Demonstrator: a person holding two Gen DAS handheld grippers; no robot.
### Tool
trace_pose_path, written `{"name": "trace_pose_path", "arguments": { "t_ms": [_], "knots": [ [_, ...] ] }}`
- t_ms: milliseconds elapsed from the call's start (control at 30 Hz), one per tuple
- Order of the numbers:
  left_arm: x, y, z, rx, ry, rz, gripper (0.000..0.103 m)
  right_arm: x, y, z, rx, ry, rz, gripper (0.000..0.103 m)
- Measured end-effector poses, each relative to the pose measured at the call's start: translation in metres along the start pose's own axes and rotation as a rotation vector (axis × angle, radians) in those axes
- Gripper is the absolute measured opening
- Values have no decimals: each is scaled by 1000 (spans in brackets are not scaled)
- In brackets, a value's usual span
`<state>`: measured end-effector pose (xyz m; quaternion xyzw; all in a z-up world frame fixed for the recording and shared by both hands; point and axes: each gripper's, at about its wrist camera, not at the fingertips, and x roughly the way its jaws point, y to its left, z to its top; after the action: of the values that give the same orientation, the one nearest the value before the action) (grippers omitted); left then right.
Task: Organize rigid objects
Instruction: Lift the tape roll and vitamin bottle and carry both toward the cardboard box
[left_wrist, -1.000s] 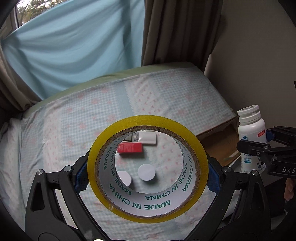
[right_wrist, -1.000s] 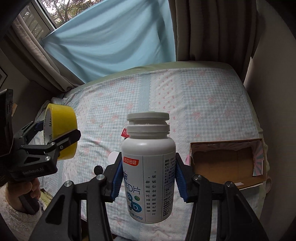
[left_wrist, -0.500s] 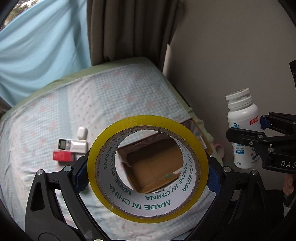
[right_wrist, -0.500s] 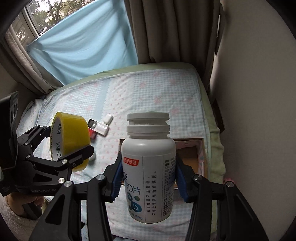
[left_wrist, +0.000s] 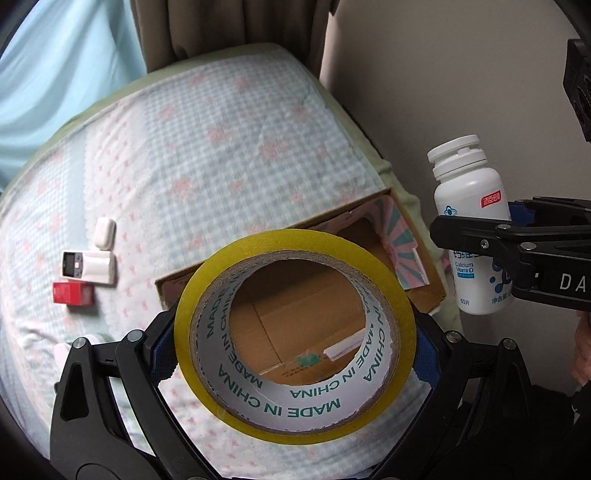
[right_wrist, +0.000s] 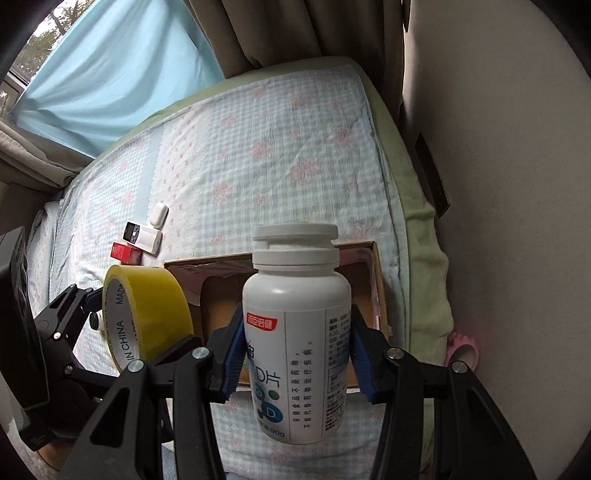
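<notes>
The left gripper (left_wrist: 295, 343) is clamped on a roll of yellow tape (left_wrist: 295, 332), its blue pads pressing the roll's two sides. The roll's white inner core reads "MADE IN CHINA" several times in green. The roll hangs over an open cardboard box (left_wrist: 424, 295) that sits on the checked bedcover (left_wrist: 221, 147) near the bed's edge by the wall; the box's brown floor shows through the roll's hole.

The right gripper (right_wrist: 295, 354) is closed on a white pill bottle (right_wrist: 295, 332) with a white screw cap, held upright, pads on both sides of its body. The bottle hangs above the same box. Its label carries a red tag with Chinese characters, a large "D", "90g", and, in the left wrist view, "Calcium Vitamin D". The right gripper's side reads "DA".

Left of the box lie a small red box (left_wrist: 72, 293), a white device with a little screen (left_wrist: 88, 266), and a small white case (left_wrist: 104, 232).
</notes>
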<state>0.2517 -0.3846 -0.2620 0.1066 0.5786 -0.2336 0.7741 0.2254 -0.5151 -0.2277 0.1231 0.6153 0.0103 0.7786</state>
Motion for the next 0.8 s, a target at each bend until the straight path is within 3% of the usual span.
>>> {"name": "trace_pose_path", "arguments": {
  "t_ms": [333,500,800],
  "knots": [
    [114,10,-16,28,194,65,97,102,-14,-9,-72,166,-7,46],
    [159,20,-26,25,289,63,97,139,-15,-17,-114,201,-4,46],
    [197,32,-35,47,341,71,97,178,-16,-19,-158,242,1,46]
  ]
}}
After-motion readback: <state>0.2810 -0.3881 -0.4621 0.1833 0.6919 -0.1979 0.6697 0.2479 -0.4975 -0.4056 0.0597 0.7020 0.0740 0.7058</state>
